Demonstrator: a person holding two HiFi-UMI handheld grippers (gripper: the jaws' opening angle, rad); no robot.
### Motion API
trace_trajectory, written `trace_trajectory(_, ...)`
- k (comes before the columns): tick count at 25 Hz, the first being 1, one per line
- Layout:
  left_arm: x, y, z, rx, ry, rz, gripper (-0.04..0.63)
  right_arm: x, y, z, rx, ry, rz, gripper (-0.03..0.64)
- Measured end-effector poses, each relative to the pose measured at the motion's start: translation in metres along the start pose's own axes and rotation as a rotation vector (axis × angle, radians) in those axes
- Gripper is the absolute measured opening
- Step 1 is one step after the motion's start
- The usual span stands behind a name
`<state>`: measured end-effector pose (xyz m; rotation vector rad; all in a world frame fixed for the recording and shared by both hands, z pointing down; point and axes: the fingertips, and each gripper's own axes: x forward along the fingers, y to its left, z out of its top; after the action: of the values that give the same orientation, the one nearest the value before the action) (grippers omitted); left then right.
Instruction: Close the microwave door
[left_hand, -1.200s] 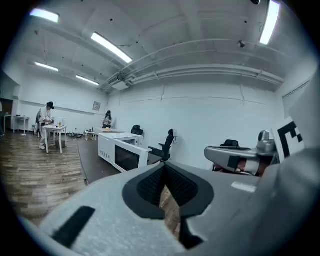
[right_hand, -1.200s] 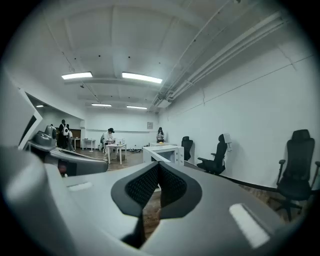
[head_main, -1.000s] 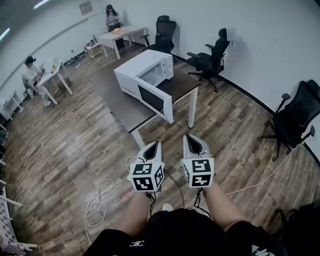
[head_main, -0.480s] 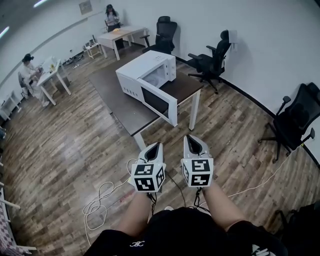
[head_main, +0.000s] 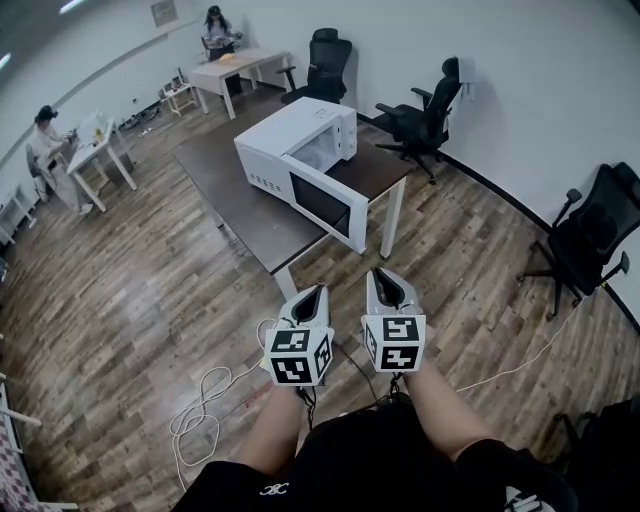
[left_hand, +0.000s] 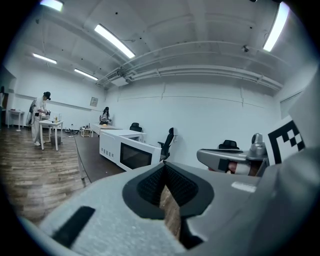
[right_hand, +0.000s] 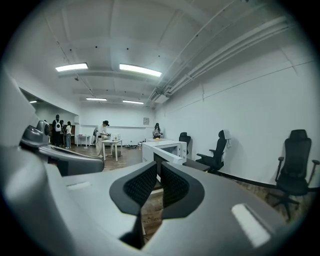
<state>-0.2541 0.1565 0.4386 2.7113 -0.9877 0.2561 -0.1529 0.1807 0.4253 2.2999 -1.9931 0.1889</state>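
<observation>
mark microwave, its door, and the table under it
microwave (head_main: 290, 128): head view, white top panel.
microwave door (head_main: 322, 205): head view, dark window of the open door.
table (head_main: 228, 195): head view, bare top left of the microwave.

Room evenly bright. Light src: ceiling tube strips, overhead & beyond microwave. Pale sheen on wood floor left of microwave; shadows faint, no harsh glare. All views fisheye: lines bow at edges, corners vignetted dark. Near foreground soft in both gripper views.
</observation>
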Motion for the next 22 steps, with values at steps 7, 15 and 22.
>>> trace_trajectory(7, 0.002, 0.022, -0.003, -0.012, 0.01, 0.004, 0.011, 0.021, 0.004, -0.001, 0.021, 0.002, -0.03, 0.062)
trace_trajectory(15, 0.018, 0.042, -0.002, -0.007, 0.016, 0.017, 0.011, 0.055, -0.002, -0.001, 0.03, 0.007, -0.048, 0.086)
trace_trajectory(22, 0.041, 0.055, 0.008, -0.003, 0.015, 0.034, 0.011, 0.09, -0.018, 0.001, 0.051, 0.01, -0.062, 0.097)
